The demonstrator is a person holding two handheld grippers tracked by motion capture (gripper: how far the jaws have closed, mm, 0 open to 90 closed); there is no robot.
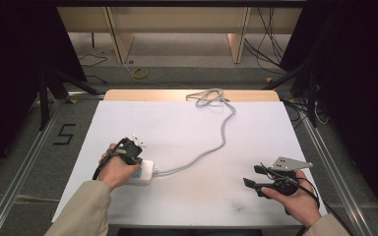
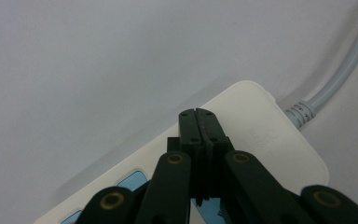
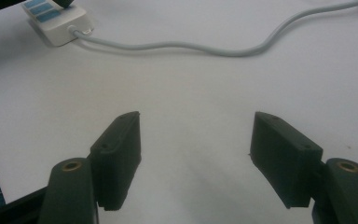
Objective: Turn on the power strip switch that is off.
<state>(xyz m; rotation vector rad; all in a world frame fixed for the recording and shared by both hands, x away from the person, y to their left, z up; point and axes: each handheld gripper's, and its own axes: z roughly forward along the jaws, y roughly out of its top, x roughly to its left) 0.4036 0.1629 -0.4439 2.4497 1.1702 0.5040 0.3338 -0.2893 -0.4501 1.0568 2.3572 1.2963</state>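
Power strip and cord on the table

The power strip [image 1: 145,172] is lying at the left of the table [image 1: 187,132], under the left gripper [image 1: 132,147]. Its cord [image 1: 222,130] is running back to the far edge. The right gripper [image 1: 256,178] is sitting well apart at the right.

The worktop [image 1: 187,196] is covered with a white sheet, and a strip of light wood [image 1: 142,95] shows at its far edge. The floor [image 1: 29,147] around it is grey carpet. A black number five [image 1: 64,133] is marked on the floor to the left. Shiny metal rails [image 1: 17,184] run along both sides. Behind the worktop stands pale wooden furniture [image 1: 177,22] with legs. Black cables [image 1: 268,49] lie on the floor at the back right, and a yellow loop [image 1: 140,73] lies in the middle. Both sides of the room are very dark.
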